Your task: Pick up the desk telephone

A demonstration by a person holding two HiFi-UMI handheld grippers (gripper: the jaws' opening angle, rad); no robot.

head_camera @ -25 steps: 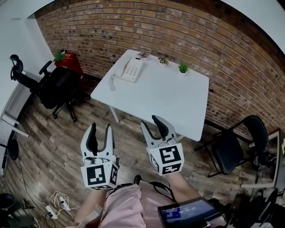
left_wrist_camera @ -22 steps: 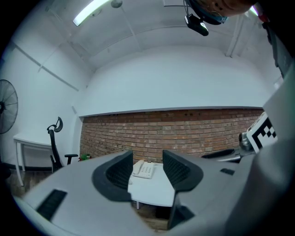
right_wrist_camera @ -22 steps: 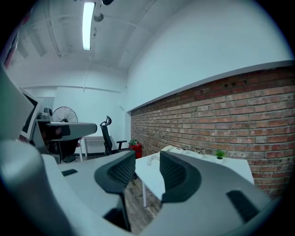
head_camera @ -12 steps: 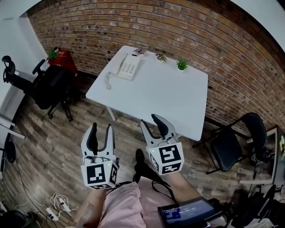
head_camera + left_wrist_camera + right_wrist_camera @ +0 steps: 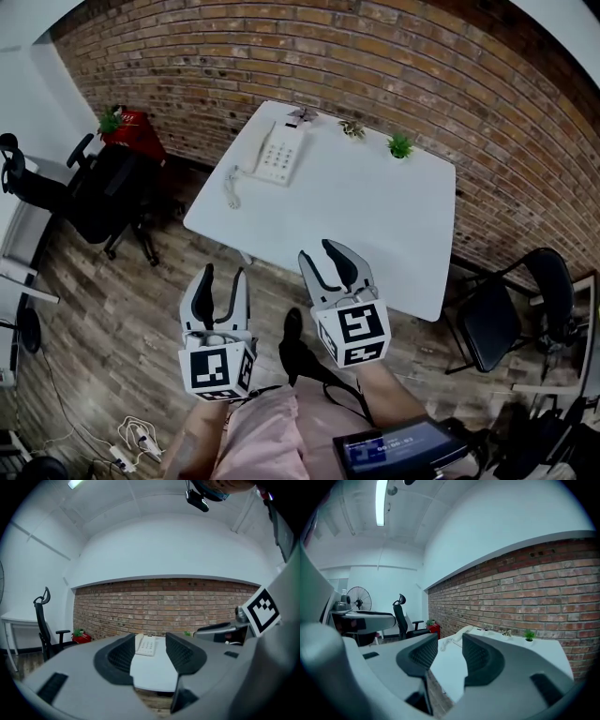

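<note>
The cream desk telephone (image 5: 277,152) lies near the far left corner of the white table (image 5: 375,216), its coiled cord (image 5: 232,183) trailing toward the left edge. Both grippers hover over the wooden floor short of the table's near edge, far from the phone. My left gripper (image 5: 222,277) is open and empty. My right gripper (image 5: 321,253) is also open and empty, its tips just at the table edge. In the left gripper view the telephone (image 5: 146,645) shows far off between the pads (image 5: 123,654). The right gripper view has the telephone (image 5: 459,633) beyond its fingers (image 5: 480,656).
Two small plants (image 5: 400,145) (image 5: 352,128) stand at the table's back edge by the brick wall. A black office chair (image 5: 103,183) and red planter (image 5: 131,127) are left of the table, another black chair (image 5: 511,319) right. Cables (image 5: 131,436) lie on the floor.
Both grippers have moved forward toward the table, which now lies closer to their tips. Their jaws stand as wide as before, with nothing in them.
</note>
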